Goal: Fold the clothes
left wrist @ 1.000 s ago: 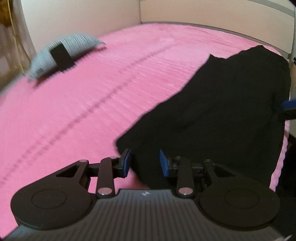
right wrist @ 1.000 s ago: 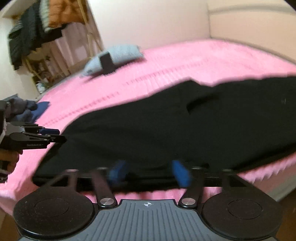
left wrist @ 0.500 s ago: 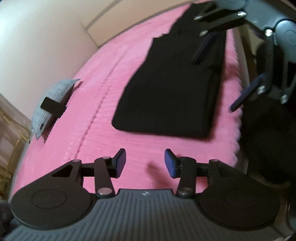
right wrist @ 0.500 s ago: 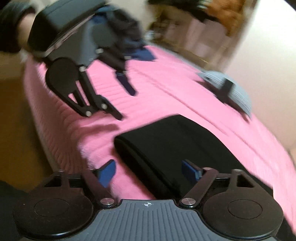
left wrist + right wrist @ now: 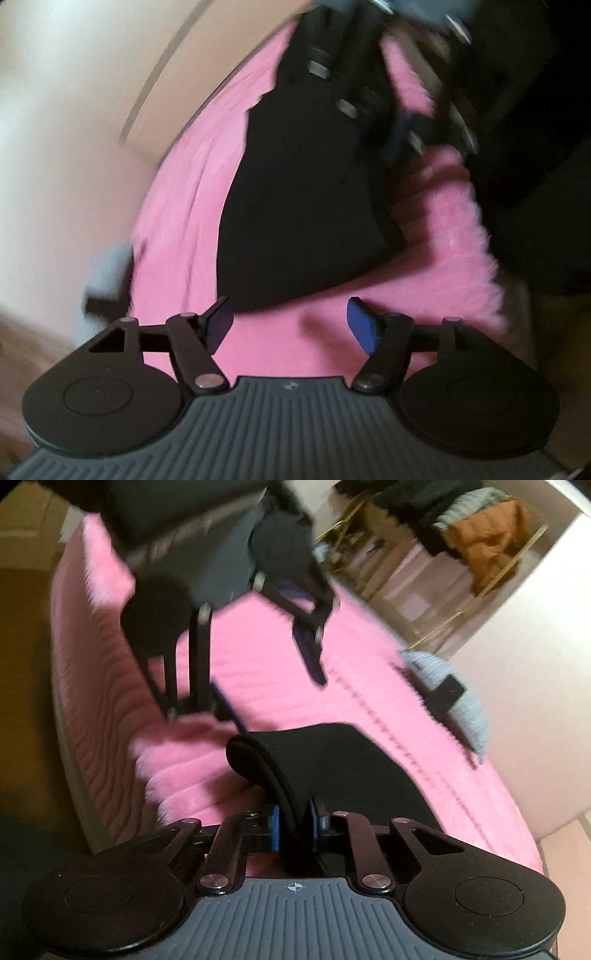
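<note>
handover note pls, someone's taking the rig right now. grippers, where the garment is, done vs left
Right gripper: closing, fingers pinching the near folded edge of the black garment, which bulges up in a loop ahead of them.
Left gripper: opening, nothing between its fingers, over bare pink blanket just short of the garment's corner.
Garment: folded into a long strip along the bed's edge.
Grey folded item sits apart, further up the bed.
Done: at least one lengthwise fold.
Left: probably grip the other corner with the left, fold the strip across, flatten. Views are blurred, so check the pinch before lifting.
</note>
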A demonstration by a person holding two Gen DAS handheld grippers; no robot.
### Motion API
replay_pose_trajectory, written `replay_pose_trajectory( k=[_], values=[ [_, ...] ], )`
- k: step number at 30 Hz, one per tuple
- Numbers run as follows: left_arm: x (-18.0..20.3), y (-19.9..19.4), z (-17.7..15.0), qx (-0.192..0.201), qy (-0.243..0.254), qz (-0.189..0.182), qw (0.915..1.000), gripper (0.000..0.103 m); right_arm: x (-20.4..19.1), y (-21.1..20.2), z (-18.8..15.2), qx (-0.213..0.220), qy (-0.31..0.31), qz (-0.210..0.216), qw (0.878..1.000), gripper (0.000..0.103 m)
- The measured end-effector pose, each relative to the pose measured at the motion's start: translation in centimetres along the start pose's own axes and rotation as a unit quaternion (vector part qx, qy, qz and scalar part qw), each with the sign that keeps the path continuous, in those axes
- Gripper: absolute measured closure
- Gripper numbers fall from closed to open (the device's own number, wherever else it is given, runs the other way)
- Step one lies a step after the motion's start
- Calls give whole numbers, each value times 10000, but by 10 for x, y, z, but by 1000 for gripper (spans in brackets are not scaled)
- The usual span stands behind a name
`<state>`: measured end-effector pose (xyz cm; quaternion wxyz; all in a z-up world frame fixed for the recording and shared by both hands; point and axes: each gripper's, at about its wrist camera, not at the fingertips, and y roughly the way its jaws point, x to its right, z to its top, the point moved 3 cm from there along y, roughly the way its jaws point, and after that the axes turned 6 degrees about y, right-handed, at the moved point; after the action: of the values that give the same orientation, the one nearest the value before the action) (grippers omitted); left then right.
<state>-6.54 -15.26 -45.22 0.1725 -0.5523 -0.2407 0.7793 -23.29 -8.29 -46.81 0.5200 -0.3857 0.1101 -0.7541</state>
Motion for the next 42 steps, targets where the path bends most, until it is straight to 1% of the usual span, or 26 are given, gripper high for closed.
replay_pose_trajectory(
  k=[2,3,5,6,7,8,9,10,11,12,16,20,21,22,23,28,30,32,33,35,36,37,38,39,41,42],
  values=[
    [2,9,6,199,612,132,9978,39,9,-9,4,110,206,-49,9997,89],
    [0,16,7,225,759,148,9968,41,13,-10,5,138,301,-46,9994,89],
    [-3,28,10,277,1044,169,9940,59,18,-11,7,189,423,-59,9989,89],
    [-5,32,11,285,1062,46,9939,73,20,-12,8,213,448,-77,9987,89],
    [-8,35,12,319,1051,-45,9939,83,20,-13,6,216,446,-88,9987,89],
    [-11,37,13,351,1035,-133,9939,84,21,-13,5,219,442,-98,9987,89],
    [-16,37,14,370,943,-188,9947,87,19,-15,1,178,373,-182,9990,86],
    [-21,35,13,375,786,-258,9959,88,17,-16,-3,137,302,-268,9991,78],
    [-27,34,13,379,624,-327,9968,89,17,-17,-7,71,231,-364,9990,56],
    [-34,32,13,377,399,-387,9977,90,18,-17,-11,4,159,-460,9988,43],
    [-56,26,15,373,-384,-581,9969,91,16,-3,-31,-327,-210,-836,9957,42],
    [-63,26,18,274,-651,-592,9957,92,22,23,-35,-493,-537,-1324,9885,42],
    [-62,23,19,248,-700,-594,9955,92,25,29,-35,-537,-585,-1401,9869,52],
    [-63,22,20,215,-743,-586,9953,92,29,35,-37,-584,-587,-1459,9858,70],
    [-65,19,23,187,-753,-583,9953,92,33,35,-36,-531,-472,-1486,9863,94],
    [-85,-3,46,215,-737,-413,9962,92,61,20,-25,-177,247,-1597,9867,95],
    [-101,-10,63,273,-624,-257,9973,92,80,11,-20,-32,819,-1544,9846,95],
    [-119,-15,82,318,-464,-76,9984,92,99,2,-16,151,1374,-1511,9788,95],
    [-131,-16,96,362,-378,19,9986,92,112,-3,-15,274,1724,-1485,9734,95],
    [-155,-17,128,469,-177,208,9985,92,143,-16,-16,592,2479,-1456,9559,95],
    [-167,-16,145,532,-63,301,9981,91,157,-23,-19,741,2805,-1433,9462,95],
    [-180,-12,166,624,56,397,9972,91,174,-30,-23,908,3190,-1422,9326,95],
    [-191,-6,188,745,180,501,9958,91,194,-39,-31,1090,3608,-1437,9150,95],
    [-201,2,213,879,310,601,9938,90,214,-47,-42,1258,4055,-1468,8934,95],
    [-215,22,264,1142,489,748,9894,87,252,-62,-69,1535,4860,-1543,8464,95],
    [-217,36,291,1285,492,713,9879,85,270,-69,-85,1643,5218,-1587,8220,95]
  ],
)
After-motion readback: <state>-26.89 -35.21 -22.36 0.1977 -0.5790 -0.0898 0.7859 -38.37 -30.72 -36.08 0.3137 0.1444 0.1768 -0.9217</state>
